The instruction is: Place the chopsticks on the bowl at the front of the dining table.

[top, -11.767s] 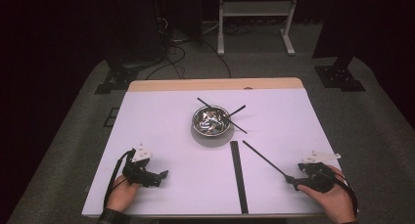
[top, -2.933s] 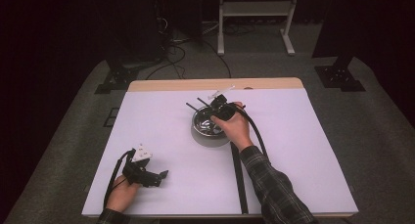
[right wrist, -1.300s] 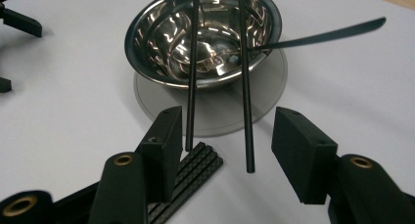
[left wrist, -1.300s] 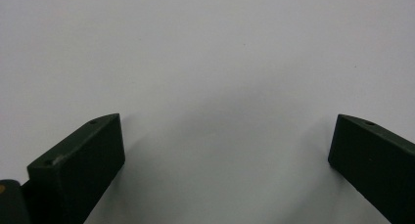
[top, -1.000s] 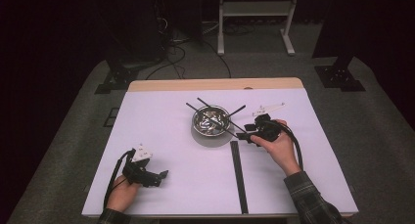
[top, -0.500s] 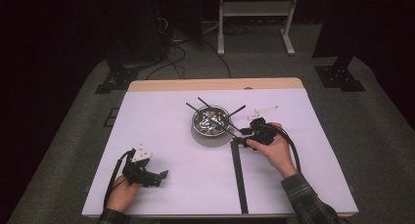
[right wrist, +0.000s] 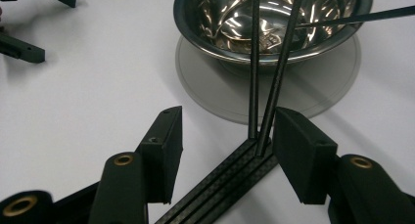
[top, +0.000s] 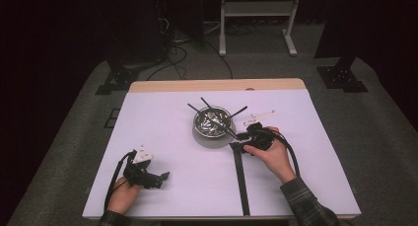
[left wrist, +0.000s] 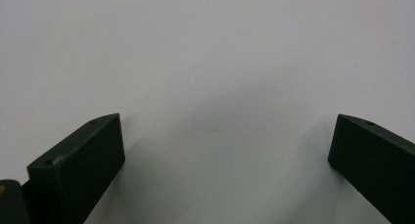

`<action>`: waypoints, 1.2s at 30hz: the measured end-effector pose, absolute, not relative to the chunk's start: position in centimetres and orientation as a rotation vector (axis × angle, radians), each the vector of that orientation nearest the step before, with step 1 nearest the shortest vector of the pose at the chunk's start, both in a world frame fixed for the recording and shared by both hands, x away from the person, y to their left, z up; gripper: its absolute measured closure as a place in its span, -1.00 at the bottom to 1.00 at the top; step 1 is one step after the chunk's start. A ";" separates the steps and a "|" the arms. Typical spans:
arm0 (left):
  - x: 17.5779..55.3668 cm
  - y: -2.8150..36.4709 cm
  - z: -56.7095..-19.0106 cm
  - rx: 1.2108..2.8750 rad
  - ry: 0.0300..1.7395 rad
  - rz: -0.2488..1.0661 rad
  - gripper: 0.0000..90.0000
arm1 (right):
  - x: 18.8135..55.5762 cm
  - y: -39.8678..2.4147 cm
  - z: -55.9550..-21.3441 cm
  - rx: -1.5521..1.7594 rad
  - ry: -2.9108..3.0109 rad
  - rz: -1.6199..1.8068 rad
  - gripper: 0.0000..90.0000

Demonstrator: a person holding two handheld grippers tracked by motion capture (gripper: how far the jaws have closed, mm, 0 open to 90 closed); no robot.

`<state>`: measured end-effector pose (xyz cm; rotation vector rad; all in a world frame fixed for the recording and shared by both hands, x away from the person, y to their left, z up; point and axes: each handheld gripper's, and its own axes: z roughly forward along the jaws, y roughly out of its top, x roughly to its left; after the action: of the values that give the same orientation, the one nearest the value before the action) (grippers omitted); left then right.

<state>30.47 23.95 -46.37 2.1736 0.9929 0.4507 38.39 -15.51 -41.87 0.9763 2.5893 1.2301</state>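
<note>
right gripper [top: 245,139] back from the bowl [top: 212,122]
jaws half open, empty, now straddling two rods [right wrist: 266,82] above the flat strip [top: 240,176] (next pick, likely).

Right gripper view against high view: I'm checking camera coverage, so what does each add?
Right gripper view: close up, two thin black rods lean out of the steel bowl, lower ends on the grooved black strip between the open jaws of the right gripper. High view: the table's wooden far edge, a white stand behind it, the person's left hand. Shared: bowl, rods, strip, right gripper.
</note>
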 end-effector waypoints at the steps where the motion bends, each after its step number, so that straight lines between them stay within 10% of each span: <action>1: 30.5 23.9 -46.4 2.173 0.993 0.451 -1.00 | 38.3 -15.4 -41.9 0.973 2.592 1.229 -0.02; 36: 30.5 23.9 -46.4 2.171 0.995 0.450 -1.00 | 36.5 -11.6 -41.5 0.828 2.672 1.243 -0.02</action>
<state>30.46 23.93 -46.37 2.1712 0.9953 0.4500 36.49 -11.60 -41.55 0.8280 2.6723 1.2425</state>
